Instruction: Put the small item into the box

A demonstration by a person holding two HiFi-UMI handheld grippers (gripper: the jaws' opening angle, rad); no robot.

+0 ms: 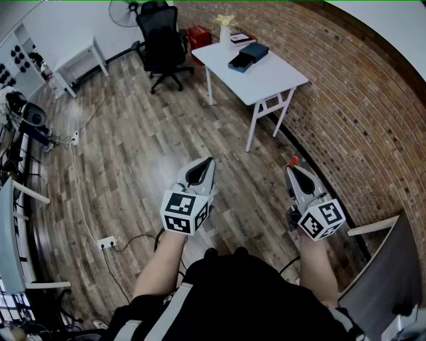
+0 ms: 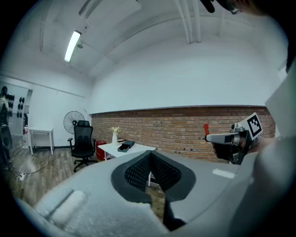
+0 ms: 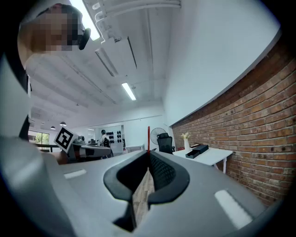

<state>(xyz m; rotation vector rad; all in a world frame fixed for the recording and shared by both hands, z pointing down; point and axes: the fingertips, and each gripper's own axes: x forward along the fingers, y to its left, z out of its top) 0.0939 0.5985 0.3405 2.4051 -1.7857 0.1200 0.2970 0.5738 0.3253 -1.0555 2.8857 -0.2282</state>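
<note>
Here, a person is standing on the wood floor [image 1: 133,153], holding both grippers low in the head view and well apart from the table [image 1: 266,81], which is showing at the upper middle of that frame beside the brick wall [image 1: 353,100]. The box [image 1: 247,56] is lying on the table's far half as two dark parts side by side, near a vase [image 1: 225,32] at the table's upper end. A chair [image 1: 162,41] is standing to the left of the table, with a fan [image 1: 124,10] at the top edge. The right gripper [image 1: 293,168], at the lower right, is pinching a small red item [image 1: 293,160] at its tips. In the right gripper view the jaws are pressing together on it, and the item is sticking up above the tips as a thin red sliver. The left gripper [image 1: 209,161], at the lower middle, is carrying nothing. In the left gripper view its jaws are meeting at the tips, with only floor showing through the gap lower down. That view is also catching the box at its left middle, with the red-tipped right gripper at its right.
</note>
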